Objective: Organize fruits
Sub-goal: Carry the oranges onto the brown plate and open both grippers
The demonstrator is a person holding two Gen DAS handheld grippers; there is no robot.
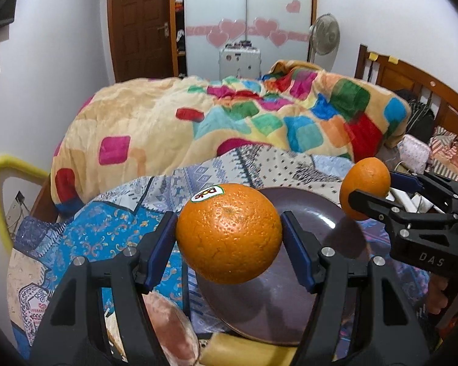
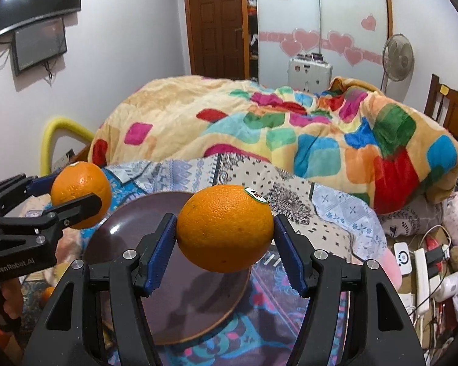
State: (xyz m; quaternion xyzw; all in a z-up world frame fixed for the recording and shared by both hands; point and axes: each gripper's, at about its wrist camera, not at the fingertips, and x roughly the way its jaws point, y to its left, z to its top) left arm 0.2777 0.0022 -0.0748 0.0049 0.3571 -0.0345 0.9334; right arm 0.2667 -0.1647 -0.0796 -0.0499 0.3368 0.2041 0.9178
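My left gripper is shut on an orange with a Dole sticker and holds it above the near left part of a dark purple plate. My right gripper is shut on a second stickered orange above the same plate. Each gripper shows in the other's view: the right one with its orange over the plate's right rim, the left one with its orange over the plate's left rim. The plate is bare.
The plate lies on a patterned sheet on a bed, with a heaped colourful quilt behind. A pink fruit and a yellow one lie near the left gripper. Chargers and cables clutter the right side.
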